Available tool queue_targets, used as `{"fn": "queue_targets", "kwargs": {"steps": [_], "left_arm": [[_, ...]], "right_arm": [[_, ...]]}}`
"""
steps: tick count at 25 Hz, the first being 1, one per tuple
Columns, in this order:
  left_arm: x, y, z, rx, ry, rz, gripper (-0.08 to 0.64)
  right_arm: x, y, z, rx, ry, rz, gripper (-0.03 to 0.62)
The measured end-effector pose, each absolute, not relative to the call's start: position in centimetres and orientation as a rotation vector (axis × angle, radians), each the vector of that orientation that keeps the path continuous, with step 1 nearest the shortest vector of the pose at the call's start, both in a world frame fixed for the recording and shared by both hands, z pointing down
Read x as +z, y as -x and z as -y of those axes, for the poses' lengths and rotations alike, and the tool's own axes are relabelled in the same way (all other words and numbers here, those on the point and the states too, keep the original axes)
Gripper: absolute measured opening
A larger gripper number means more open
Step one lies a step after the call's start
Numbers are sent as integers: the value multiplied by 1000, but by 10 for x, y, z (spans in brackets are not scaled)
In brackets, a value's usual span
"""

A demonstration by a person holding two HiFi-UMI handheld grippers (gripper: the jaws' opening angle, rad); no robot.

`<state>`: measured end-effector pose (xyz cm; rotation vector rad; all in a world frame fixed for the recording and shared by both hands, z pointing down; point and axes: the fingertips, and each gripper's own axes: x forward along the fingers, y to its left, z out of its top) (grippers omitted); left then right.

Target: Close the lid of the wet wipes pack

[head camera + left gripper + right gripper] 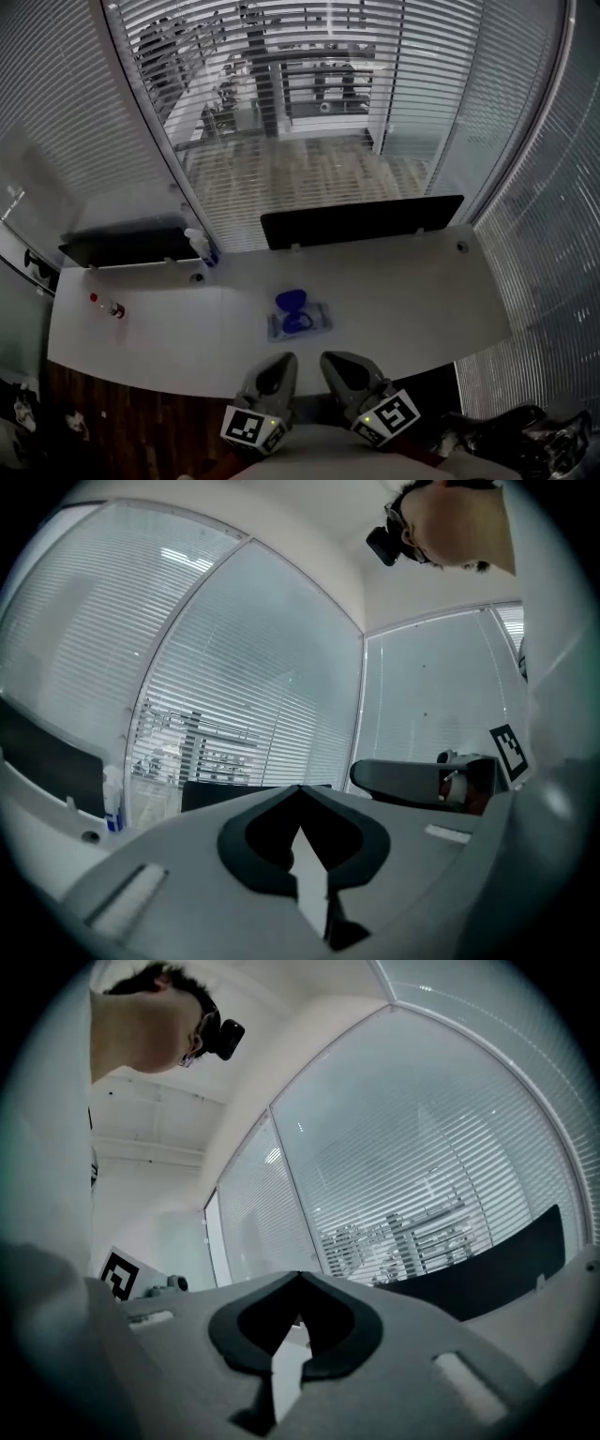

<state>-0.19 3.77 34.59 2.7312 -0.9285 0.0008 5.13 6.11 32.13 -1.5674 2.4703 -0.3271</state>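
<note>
- We see the wet wipes pack (302, 322) lying flat on the white table (412, 281), with its blue lid (291, 301) flipped open at the pack's far end.
- Our left gripper (285, 359) hangs on the near side of the pack, apart from it and slightly to its left. Its jaws are pressed together with nothing between them.
- Our right gripper (331, 360) sits on the near side of the pack, slightly to its right. Its jaws are also closed and empty.
- Beyond the pack, a long black panel (361, 221) stands upright.
- Far left of the pack lies a small red-capped bottle (108, 307).
- Beyond and left of the pack stands a spray bottle (199, 246).
</note>
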Motion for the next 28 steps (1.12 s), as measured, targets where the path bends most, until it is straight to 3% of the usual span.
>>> {"fn": "queue_targets", "kwargs": {"steps": [10, 28], "left_arm": [[332, 20, 50, -69, -2744, 909, 2], [305, -12, 76, -128, -2726, 962, 3]], "right_arm": [[307, -31, 31, -271, 1607, -2499, 0], [286, -66, 57, -182, 1598, -2522, 0]]}}
